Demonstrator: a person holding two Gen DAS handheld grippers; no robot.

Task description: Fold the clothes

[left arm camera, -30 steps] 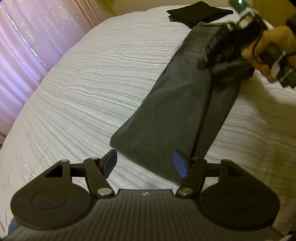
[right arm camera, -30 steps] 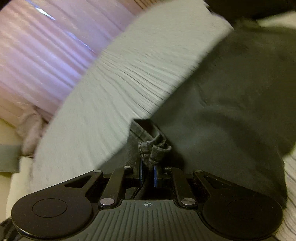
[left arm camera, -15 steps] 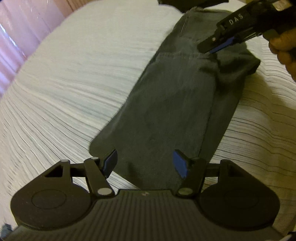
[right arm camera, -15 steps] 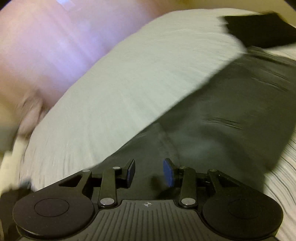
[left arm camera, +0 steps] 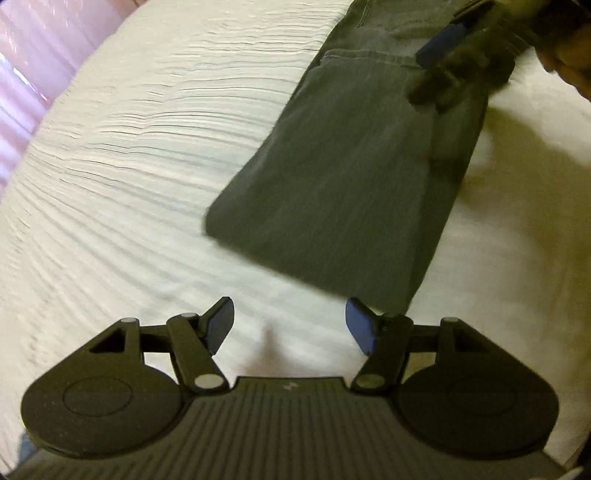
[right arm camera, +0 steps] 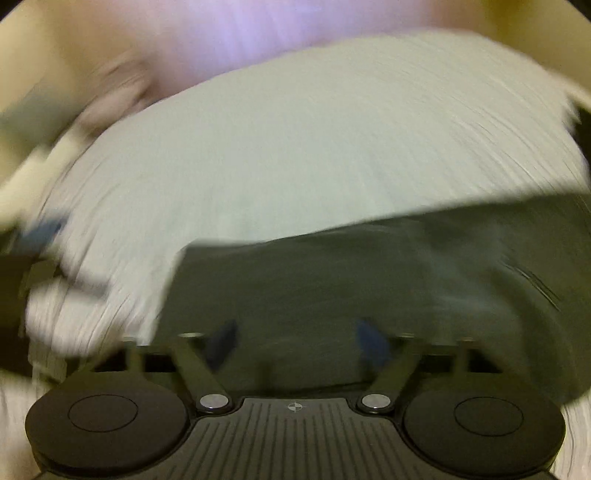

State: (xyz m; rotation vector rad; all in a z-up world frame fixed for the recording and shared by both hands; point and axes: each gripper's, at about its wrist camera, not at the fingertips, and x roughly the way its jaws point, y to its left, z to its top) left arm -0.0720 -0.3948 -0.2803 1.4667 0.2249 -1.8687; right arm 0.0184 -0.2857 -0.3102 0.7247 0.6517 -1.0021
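A bed (left arm camera: 155, 155) covered with a ribbed white bedspread is filling both views, with pink curtains (left arm camera: 33, 74) glowing behind it. The dark grey jeans (left arm camera: 351, 177) are lying lengthwise on the bedspread, folded leg over leg, the near folded end pointing toward the left gripper (left arm camera: 290, 325) and the waist and pocket end lying far off under the right gripper (left arm camera: 448, 35).

A second ago the right gripper was clamped on a bunched fold of the denim. Its jaws are now opening, and in the right wrist view, though heavily blurred, the right gripper (right arm camera: 297, 343) is showing blue pads well apart over flat cloth with nothing between them. The fold is therefore judged to be released and laid down on the jeans (right arm camera: 369, 288). The view from this gripper is also rotating and swinging across the bed compared with half a second ago, which suggests the hand is leaving the cloth.

The left gripper is standing with its jaws apart and empty. The near end of the jeans, which lay between its pads half a second ago, is now lying just beyond them on bare bedspread.

One lengthwise fold appears complete. The likely next step is a grasp at the near end for a crosswise fold, though no grasp is yet made.
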